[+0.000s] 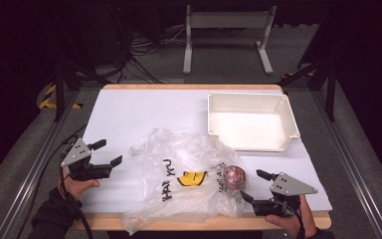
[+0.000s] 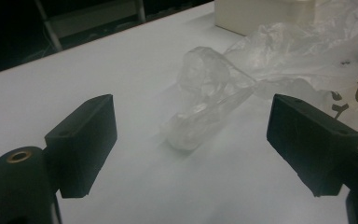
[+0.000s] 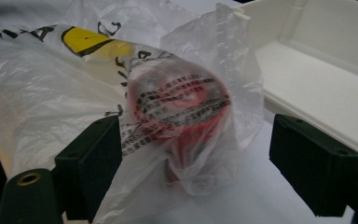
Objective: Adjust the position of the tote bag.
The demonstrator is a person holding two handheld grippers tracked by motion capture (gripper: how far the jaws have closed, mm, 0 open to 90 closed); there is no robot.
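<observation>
A clear plastic bag (image 1: 179, 174) printed with black letters and a yellow face lies crumpled on the white table (image 1: 129, 109). Inside its right end sits a round red object (image 1: 234, 178). My left gripper (image 1: 110, 152) hovers open just left of the bag. In the left gripper view its jaws (image 2: 193, 116) stand wide, facing a twisted bag handle (image 2: 200, 102) without touching it. My right gripper (image 1: 252, 184) is open just right of the red object. In the right gripper view the wrapped red object (image 3: 182, 112) sits between and just beyond that gripper's (image 3: 196, 140) jaws, and the pads are apart from it.
A white empty bin (image 1: 248, 95) stands at the back right of the table, its wall (image 3: 317, 79) close beyond the red object. The bag overhangs the table's front edge. Dark floor, cables and a grey stand lie past the far edge.
</observation>
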